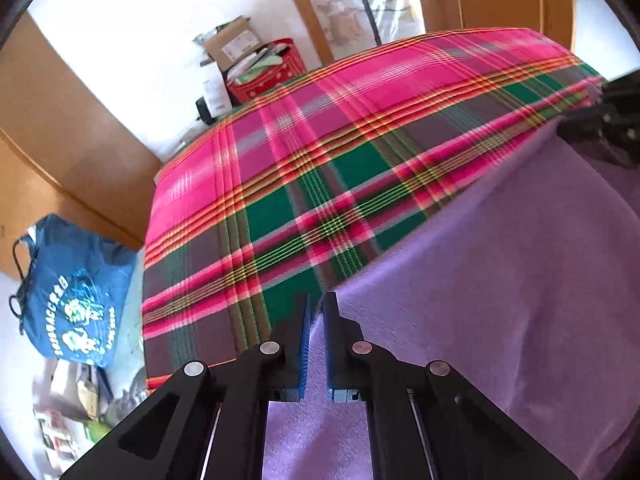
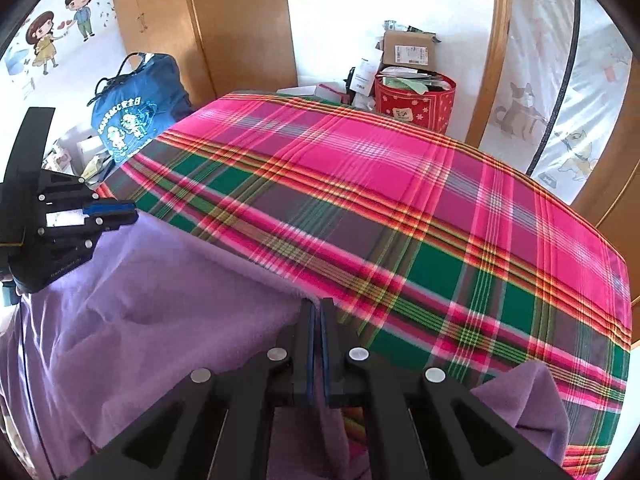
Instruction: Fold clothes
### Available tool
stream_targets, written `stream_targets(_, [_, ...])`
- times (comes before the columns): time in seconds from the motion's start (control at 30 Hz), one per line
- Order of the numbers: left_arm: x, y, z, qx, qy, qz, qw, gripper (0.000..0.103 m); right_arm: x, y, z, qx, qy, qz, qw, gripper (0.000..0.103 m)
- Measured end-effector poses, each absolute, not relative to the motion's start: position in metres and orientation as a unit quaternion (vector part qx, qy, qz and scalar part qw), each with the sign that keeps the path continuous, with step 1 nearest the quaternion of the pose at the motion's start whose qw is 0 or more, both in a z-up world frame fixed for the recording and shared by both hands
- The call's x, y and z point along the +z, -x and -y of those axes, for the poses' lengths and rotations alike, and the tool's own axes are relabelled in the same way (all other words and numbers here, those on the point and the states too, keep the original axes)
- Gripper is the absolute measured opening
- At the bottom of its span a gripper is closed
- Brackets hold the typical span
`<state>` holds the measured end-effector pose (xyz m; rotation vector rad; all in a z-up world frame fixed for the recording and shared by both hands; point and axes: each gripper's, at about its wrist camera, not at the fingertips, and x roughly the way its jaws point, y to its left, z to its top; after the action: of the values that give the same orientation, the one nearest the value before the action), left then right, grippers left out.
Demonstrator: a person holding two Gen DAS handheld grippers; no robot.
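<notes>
A purple fleece garment (image 1: 500, 280) lies on the plaid-covered bed (image 1: 320, 140), stretched between both grippers. My left gripper (image 1: 316, 308) is shut on the garment's edge, with purple cloth pinched between its blue pads. In the right wrist view the same garment (image 2: 160, 300) spreads to the lower left, and my right gripper (image 2: 318, 312) is shut on its far edge. The left gripper (image 2: 134, 213) shows there at the far left, clamped on the cloth's corner. A loose purple fold (image 2: 520, 400) rises at the lower right. The right gripper's black body shows at the left wrist view's right edge.
The bed's pink and green plaid sheet (image 2: 400, 200) stretches far beyond the garment. A blue bag (image 1: 76, 292) and clutter sit on the floor left of the bed. A red bin (image 2: 416, 100) with boxes stands behind it, by wooden wardrobe panels (image 2: 240, 20).
</notes>
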<state>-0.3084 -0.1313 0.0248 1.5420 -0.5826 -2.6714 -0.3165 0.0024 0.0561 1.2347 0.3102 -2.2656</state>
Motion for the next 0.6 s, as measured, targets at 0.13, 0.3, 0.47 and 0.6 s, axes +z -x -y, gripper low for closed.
stream_targets(0.13, [0.022, 0.306, 0.139, -0.852, -0.495, 0.171, 0.027, 0.007, 0.045, 0.321, 0.002, -0.836, -0.466, -0.128, 0.259, 0.003])
stream_targets(0.3, [0.030, 0.307, 0.150, -0.848, -0.516, 0.112, 0.034, 0.009, 0.041, 0.325, -0.001, -0.834, -0.478, -0.116, 0.250, 0.009])
stream_targets(0.47, [0.045, 0.291, 0.148, -0.857, -0.509, 0.069, 0.024, 0.011, 0.068, 0.314, -0.028, -0.847, -0.460, -0.094, 0.248, 0.016])
stream_targets(0.6, [0.056, 0.276, 0.128, -0.861, -0.506, 0.055, -0.019, 0.016, 0.093, 0.301, -0.075, -0.864, -0.444, -0.052, 0.231, 0.018])
